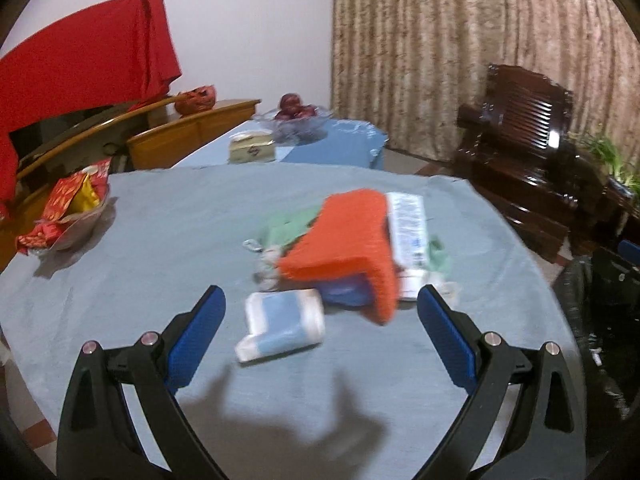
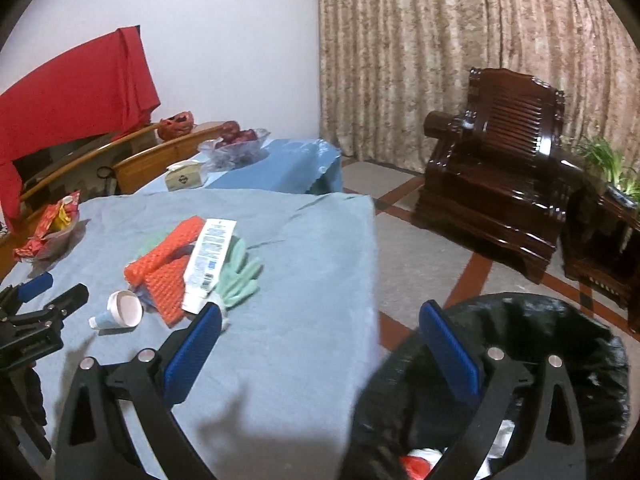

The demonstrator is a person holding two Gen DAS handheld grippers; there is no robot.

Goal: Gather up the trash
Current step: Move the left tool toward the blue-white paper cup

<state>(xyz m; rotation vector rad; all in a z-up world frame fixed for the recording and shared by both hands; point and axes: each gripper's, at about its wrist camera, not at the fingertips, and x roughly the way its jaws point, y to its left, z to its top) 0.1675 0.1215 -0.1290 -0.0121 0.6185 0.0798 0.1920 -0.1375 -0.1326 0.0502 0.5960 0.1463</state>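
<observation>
On the blue-clothed table a small heap of trash waits near the middle: an orange textured sheet folded over, a white tube with a printed label lying along its right side, a pale green glove underneath, and a squat white-and-blue container tipped on its side at the near edge of the heap. The left gripper hovers just short of that container with its blue fingers spread wide and nothing between them. The right gripper hangs at the table's right edge, likewise released and empty, with one finger over the cloth and the other over the black-lined bin that stands on the floor just beside the table; a few discarded pieces show inside it. The likely next move is closing the left fingers on the container, and its rounded, smooth body could roll or squirt out of a wide, off-centre pinch. The heap is interleaved, so dragging one piece may pull the glove or tube along and spill them off the table. A carry to the bin crosses the table's edge, where a loose grip would drop the item on the floor.
</observation>
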